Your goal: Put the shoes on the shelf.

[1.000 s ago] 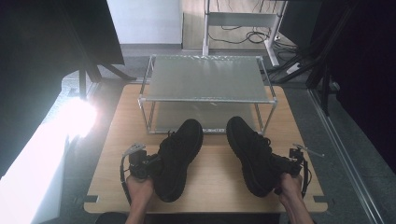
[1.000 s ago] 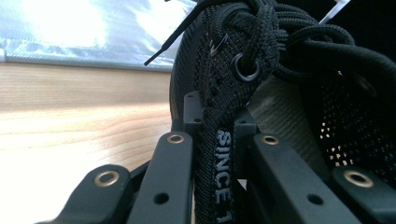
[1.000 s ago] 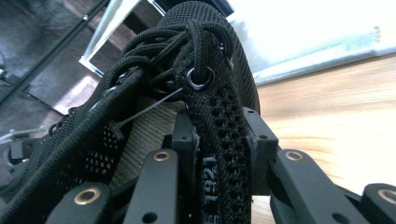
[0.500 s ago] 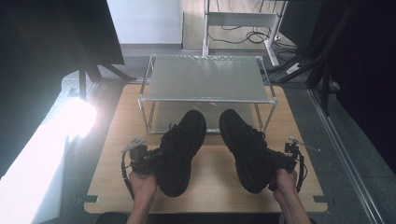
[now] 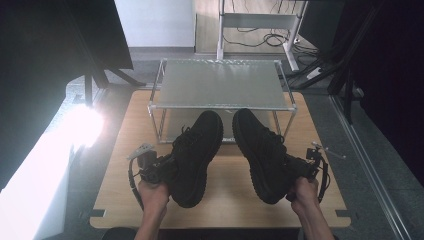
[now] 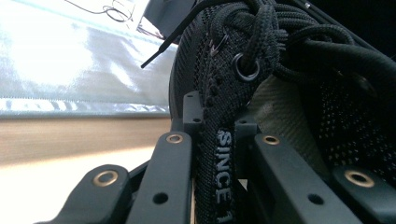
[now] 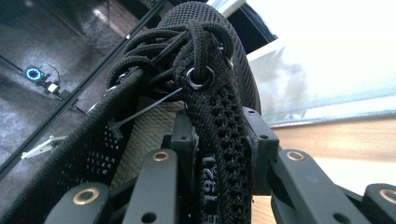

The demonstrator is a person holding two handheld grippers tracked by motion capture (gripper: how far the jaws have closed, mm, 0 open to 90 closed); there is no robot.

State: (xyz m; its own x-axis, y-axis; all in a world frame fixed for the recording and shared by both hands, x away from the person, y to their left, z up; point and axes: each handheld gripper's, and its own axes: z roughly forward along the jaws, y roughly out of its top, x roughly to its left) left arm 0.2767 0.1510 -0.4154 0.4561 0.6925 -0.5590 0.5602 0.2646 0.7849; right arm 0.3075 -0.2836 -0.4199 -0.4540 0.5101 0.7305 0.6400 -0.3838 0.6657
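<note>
Item: pr. black knit lace-up sneakers, left sneaker (image 5: 194, 156) and right sneaker (image 5: 261, 152), toes toward wire-frame shelf rack (image 5: 220, 85), above wooden table (image 5: 225, 200). Light, soft uppers, likely floppy; best hold: collar edge. Left gripper (image 5: 159, 169) jaws clamp left collar; right gripper (image 5: 300, 167) jaws clamp right collar.

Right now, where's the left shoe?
In the high view, the left shoe sits left of centre, clamped at its collar by the left gripper, toe pointing at the wire shelf rack, beside the right shoe.

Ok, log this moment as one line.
left tongs: shut on left shoe | right tongs: shut on right shoe | both shoes before rack
</note>
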